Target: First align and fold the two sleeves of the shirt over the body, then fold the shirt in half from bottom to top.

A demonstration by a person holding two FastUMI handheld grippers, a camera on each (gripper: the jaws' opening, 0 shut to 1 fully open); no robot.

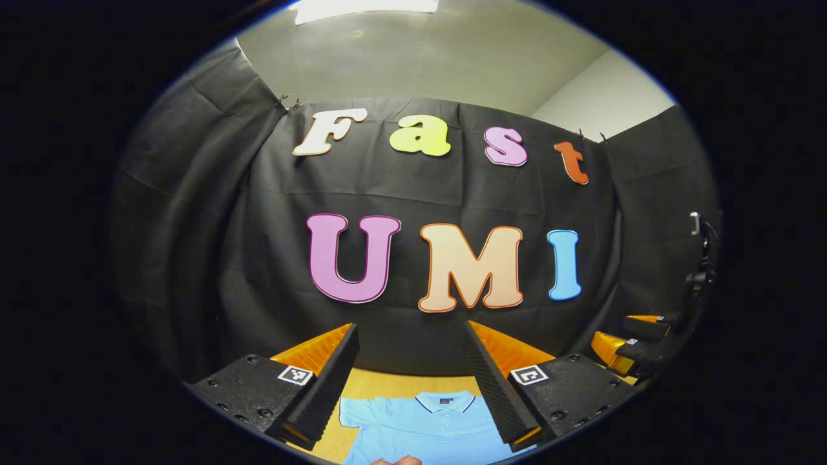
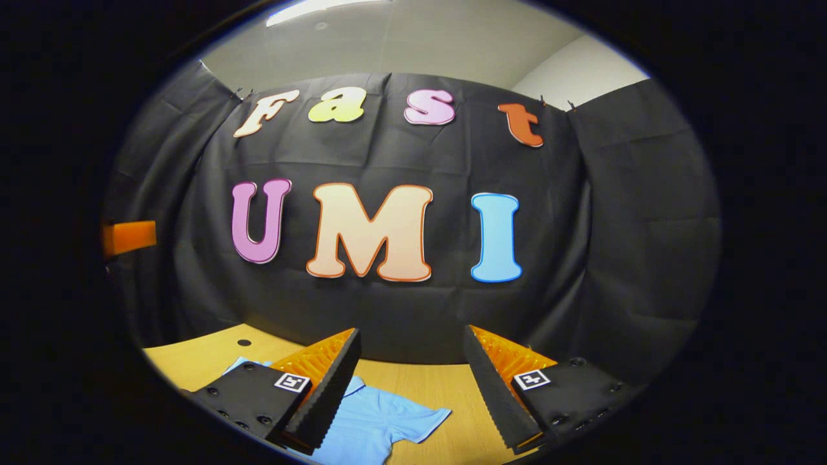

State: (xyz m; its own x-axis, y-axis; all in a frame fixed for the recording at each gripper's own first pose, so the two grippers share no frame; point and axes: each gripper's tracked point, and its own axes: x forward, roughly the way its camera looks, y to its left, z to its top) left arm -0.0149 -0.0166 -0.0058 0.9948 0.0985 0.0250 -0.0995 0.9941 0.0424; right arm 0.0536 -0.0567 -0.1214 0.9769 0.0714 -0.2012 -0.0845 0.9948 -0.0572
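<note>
While both grippers hang high above the table, we find the shirt lying flat on the wooden top, collar toward the far edge by the booth wall and sleeves spread out to either side. Our left gripper has its fingers spread wide with nothing between them, framing the collar from above. Our right gripper is likewise released and empty, set toward the right side of the table, where one sleeve stretches out between its fingers. We judge this is a starting stance: each tool is held over its own side of the garment so that each can drop onto a sleeve. At the near edge, something pale touches the shirt's lower part, possibly a fingertip, though it is too cropped to say. No fold has been made yet.
</note>
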